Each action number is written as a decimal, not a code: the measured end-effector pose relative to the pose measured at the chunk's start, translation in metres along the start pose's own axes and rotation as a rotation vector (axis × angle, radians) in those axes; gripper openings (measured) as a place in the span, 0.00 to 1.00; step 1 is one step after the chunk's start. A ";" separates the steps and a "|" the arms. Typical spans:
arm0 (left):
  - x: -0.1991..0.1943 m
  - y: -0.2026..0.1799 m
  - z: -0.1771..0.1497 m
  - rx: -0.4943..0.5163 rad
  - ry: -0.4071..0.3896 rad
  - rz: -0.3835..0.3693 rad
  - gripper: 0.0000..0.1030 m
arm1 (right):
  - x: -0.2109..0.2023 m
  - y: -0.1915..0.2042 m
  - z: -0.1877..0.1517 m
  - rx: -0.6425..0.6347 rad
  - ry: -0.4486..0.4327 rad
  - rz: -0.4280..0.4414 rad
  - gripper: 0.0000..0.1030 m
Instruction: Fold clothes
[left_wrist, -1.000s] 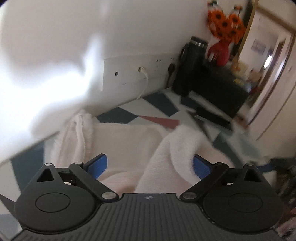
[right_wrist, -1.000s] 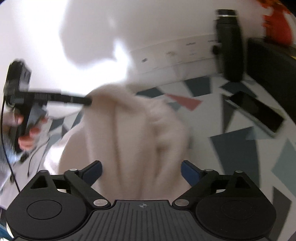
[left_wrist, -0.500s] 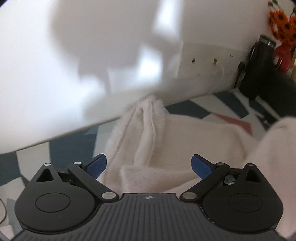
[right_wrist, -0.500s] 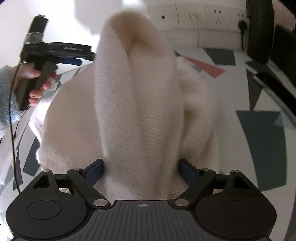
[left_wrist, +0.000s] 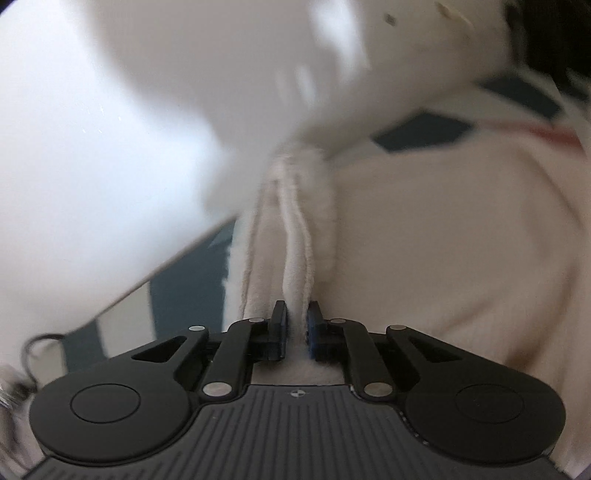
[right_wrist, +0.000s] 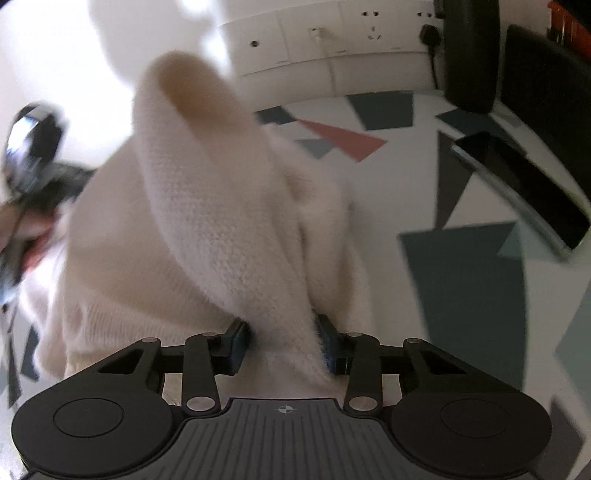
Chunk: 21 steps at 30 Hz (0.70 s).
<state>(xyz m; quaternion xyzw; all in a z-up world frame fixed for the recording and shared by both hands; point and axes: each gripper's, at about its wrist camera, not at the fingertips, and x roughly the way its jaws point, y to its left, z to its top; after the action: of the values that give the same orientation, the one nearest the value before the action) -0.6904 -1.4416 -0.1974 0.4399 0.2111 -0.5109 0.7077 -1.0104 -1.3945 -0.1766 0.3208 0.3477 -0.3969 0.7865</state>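
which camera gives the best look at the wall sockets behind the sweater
The right wrist view: the wall sockets sit sharp along the top, past the cream sweater. In the left wrist view only a blurred white strip with small dots shows at the top right edge.

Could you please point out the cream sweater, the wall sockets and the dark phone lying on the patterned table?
cream sweater (right_wrist: 207, 206), right wrist view, on the raised knit fold.
wall sockets (right_wrist: 373, 31), right wrist view, on a white socket plate.
dark phone (right_wrist: 524, 192), right wrist view, on its black screen.
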 end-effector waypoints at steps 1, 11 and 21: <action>-0.007 0.000 -0.011 0.012 0.004 0.008 0.11 | 0.002 0.001 0.005 -0.015 -0.003 -0.019 0.35; -0.097 0.024 -0.140 -0.316 0.075 -0.085 0.11 | 0.050 0.056 0.056 -0.273 -0.064 -0.155 0.35; -0.174 -0.005 -0.225 -0.587 0.134 -0.220 0.13 | 0.095 0.157 0.072 -0.508 -0.170 -0.143 0.27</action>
<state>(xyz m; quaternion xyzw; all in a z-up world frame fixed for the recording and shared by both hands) -0.7285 -1.1599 -0.1866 0.2240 0.4418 -0.4716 0.7295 -0.8147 -1.4137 -0.1769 0.0534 0.3904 -0.3771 0.8382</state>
